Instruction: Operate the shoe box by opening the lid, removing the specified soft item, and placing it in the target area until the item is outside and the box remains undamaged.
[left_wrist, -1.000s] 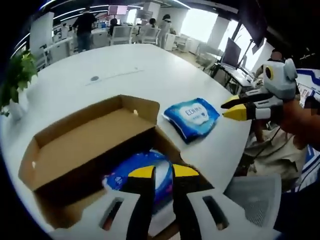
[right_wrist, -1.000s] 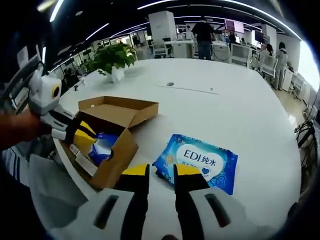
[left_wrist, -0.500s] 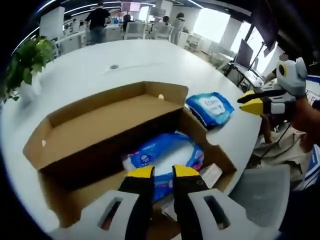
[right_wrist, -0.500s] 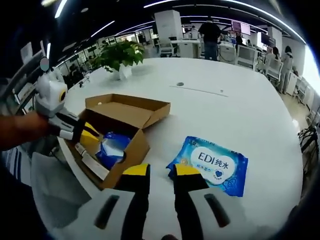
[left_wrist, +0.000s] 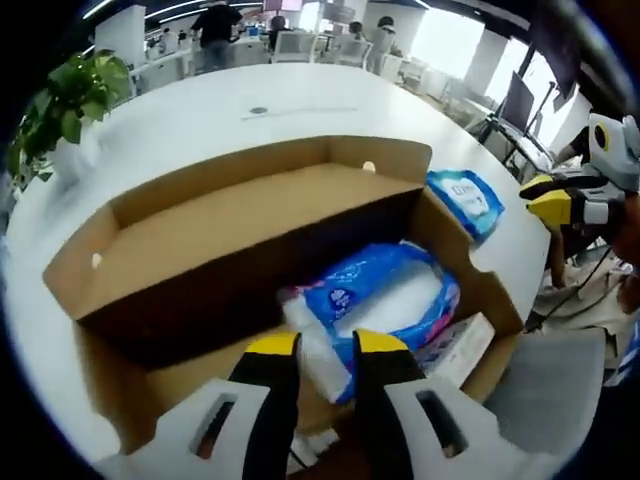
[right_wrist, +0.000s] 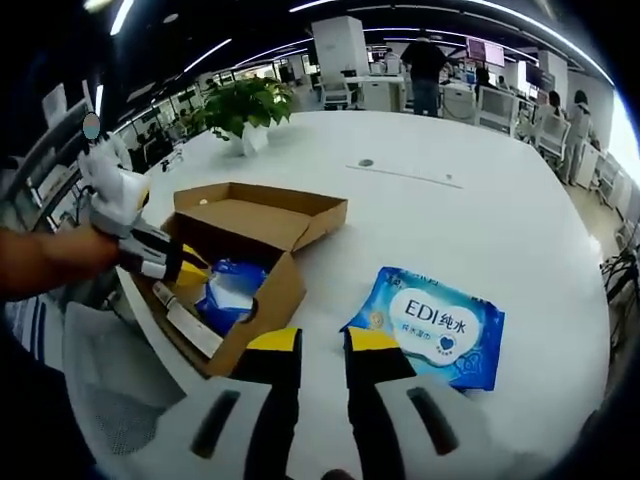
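The shoe box (left_wrist: 250, 230) sits open on the near left part of the white desk (right_wrist: 450, 220), its brown lid folded back flat on the far side, and in the left gripper view a blue and white soft pack (left_wrist: 375, 300) lies inside it, toward the right end, beside a pale flat card or booklet (left_wrist: 455, 350) leaning at the box's right wall. The left gripper (left_wrist: 325, 345) hangs just above the near edge of that pack with its yellow-tipped jaws a narrow gap apart and nothing between them (whether the tips touch the wrapper I cannot tell). In the right gripper view the same gripper (right_wrist: 190, 268) reaches into the box from the left, held by a person's hand (right_wrist: 50, 262). The right gripper (right_wrist: 310, 342) hovers over bare desk between the box and a second pack, a blue wipes pack (right_wrist: 430, 322) printed with "EDI", lying flat on the desk right of the box and apart from it; its jaws are likewise slightly parted and hold nothing. A potted plant (right_wrist: 245, 108) stands at the far left of the desk, and office chairs and people fill the far background.
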